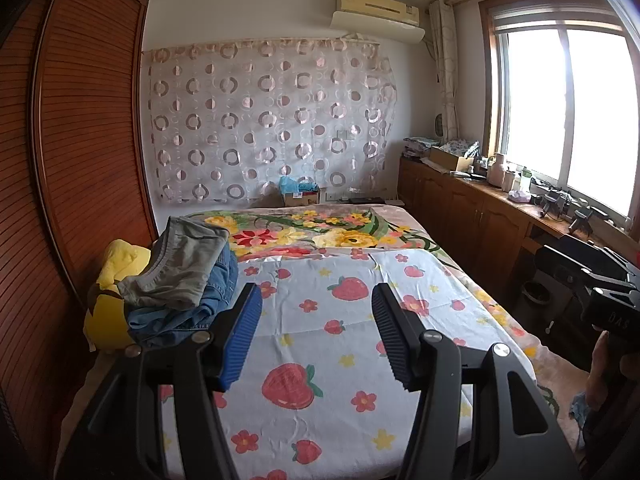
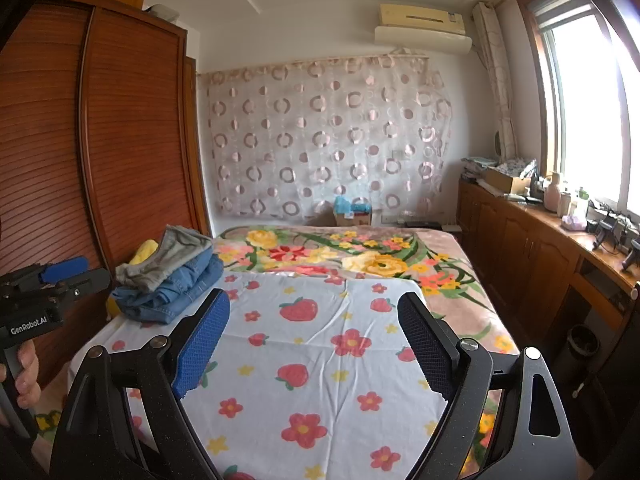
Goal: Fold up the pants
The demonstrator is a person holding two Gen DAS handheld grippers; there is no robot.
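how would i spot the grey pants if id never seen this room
Find the bed, then the clothes pile at its left edge by the wooden wardrobe. The grey pants lie on top, above blue jeans and beside something yellow.

A bed [image 1: 400,236] (flowered blanket) stands between a slatted wardrobe [image 1: 80,140] and a cabinet [image 1: 472,208] under the bright window [image 1: 560,104].
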